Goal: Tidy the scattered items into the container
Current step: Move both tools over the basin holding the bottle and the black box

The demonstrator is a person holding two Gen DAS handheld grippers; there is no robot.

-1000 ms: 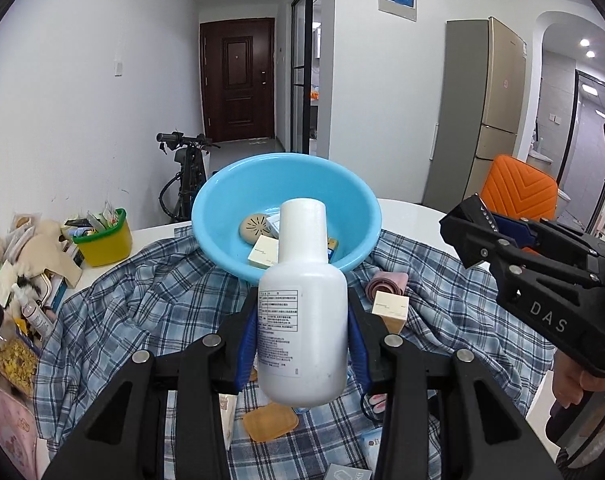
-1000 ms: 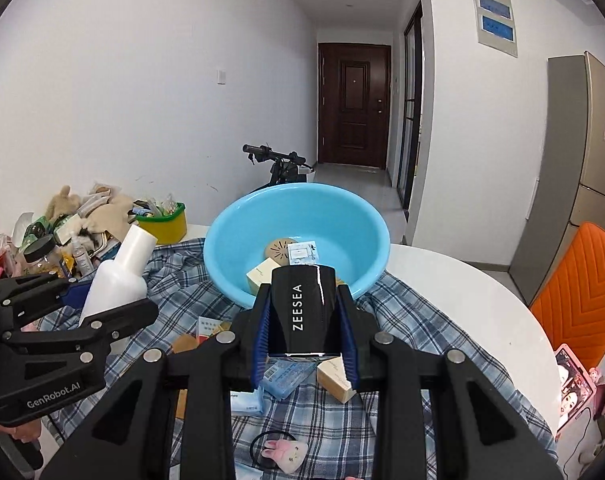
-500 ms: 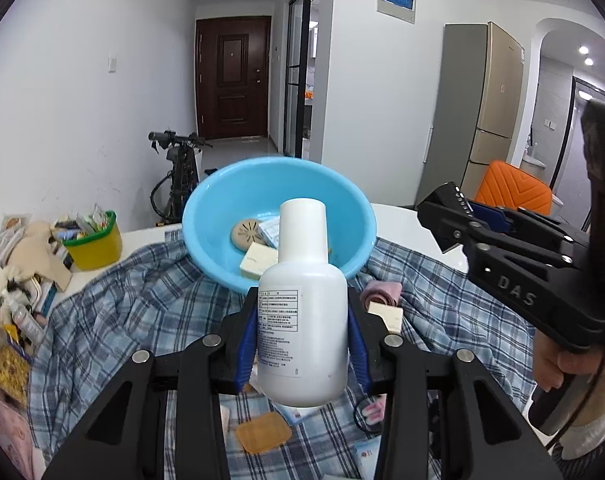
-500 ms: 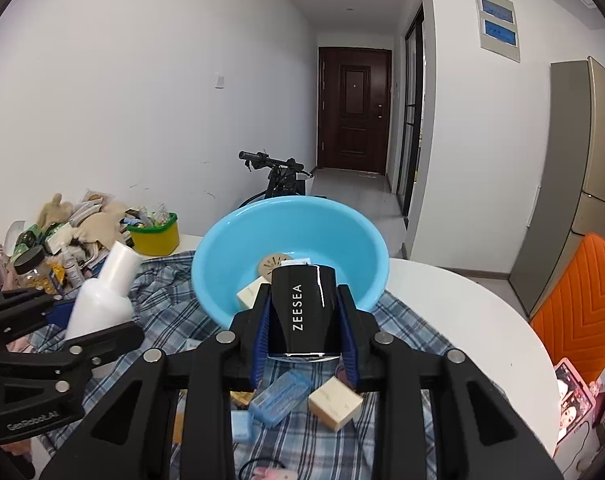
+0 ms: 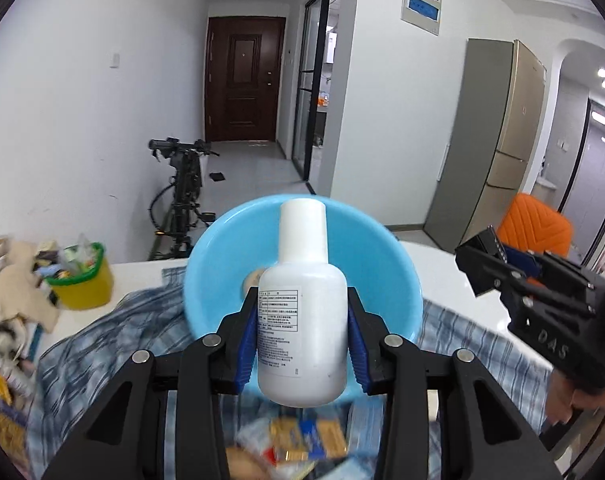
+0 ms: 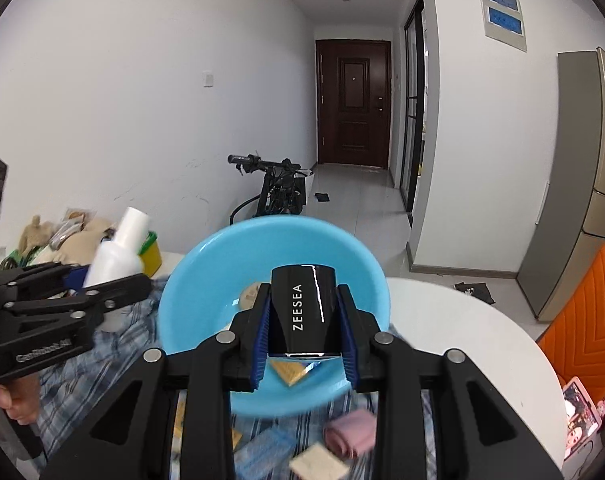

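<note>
Both grippers nearer basin (image 5: 398, 280) | left jaws grasp bottle (image 5: 302, 320) | right jaws grasp box (image 6: 304, 312)

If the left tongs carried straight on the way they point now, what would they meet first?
Most likely the blue basin. The left tongs, shut on the white bottle, aim down at its near wall or bowl; depth is unclear, so which part comes first I cannot tell.
</note>
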